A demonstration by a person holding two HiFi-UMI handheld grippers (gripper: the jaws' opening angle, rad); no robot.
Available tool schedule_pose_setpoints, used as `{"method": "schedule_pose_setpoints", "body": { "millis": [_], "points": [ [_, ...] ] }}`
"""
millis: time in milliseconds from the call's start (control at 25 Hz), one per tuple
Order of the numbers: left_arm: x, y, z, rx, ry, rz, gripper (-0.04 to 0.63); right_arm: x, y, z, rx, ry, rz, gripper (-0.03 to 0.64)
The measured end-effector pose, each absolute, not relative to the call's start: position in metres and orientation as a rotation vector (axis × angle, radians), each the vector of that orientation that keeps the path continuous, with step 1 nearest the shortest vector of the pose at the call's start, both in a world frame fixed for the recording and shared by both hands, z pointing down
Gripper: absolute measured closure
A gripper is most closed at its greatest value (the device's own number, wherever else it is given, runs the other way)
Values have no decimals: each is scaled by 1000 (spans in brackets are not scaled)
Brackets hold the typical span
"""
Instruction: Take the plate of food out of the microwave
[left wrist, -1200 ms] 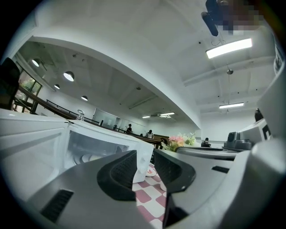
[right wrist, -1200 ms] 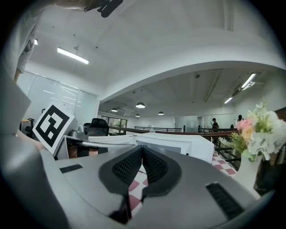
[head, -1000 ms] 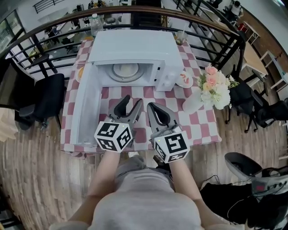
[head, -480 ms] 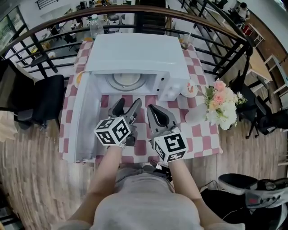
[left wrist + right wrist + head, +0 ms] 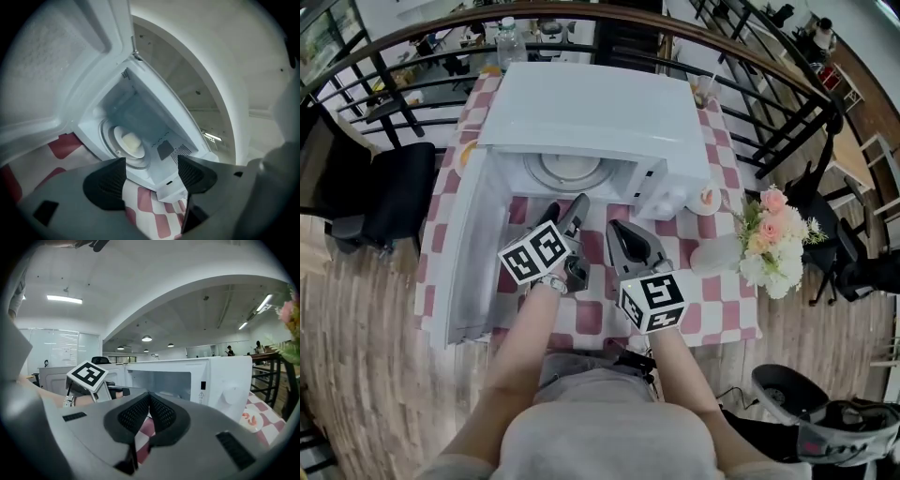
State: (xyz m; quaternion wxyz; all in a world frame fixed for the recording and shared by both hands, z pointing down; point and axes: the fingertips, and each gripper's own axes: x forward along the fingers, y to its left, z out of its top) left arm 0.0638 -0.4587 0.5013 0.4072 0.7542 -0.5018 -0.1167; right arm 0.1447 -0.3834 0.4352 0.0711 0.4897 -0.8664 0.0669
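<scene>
My grippers face the open microwave (image 5: 592,105).
My left gripper (image 5: 566,212) is opening wide, empty, before the plate of food (image 5: 130,142) inside; right gripper (image 5: 618,232) pinched together, empty.

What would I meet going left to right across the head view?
Chair, microwave door, left gripper (jaws opening, nothing between them), right gripper, saucer, flowers.
</scene>
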Motion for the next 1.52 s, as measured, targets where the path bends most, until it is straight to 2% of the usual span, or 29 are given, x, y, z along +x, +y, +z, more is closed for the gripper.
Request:
{"method": "schedule_pose_setpoints", "body": {
  "millis": [480,760,1520],
  "points": [
    [47,-496,566,1430,-1204,-414,252,147,-405,454,1437,-2594,268,594],
    [43,-516,596,1245,-1252,-352,252,149,-414,473,1448,-2561,325,594],
    [38,-547,620,988,-1300,-361,252,162,-420,498,1482,-2497,429,594]
  ]
}}
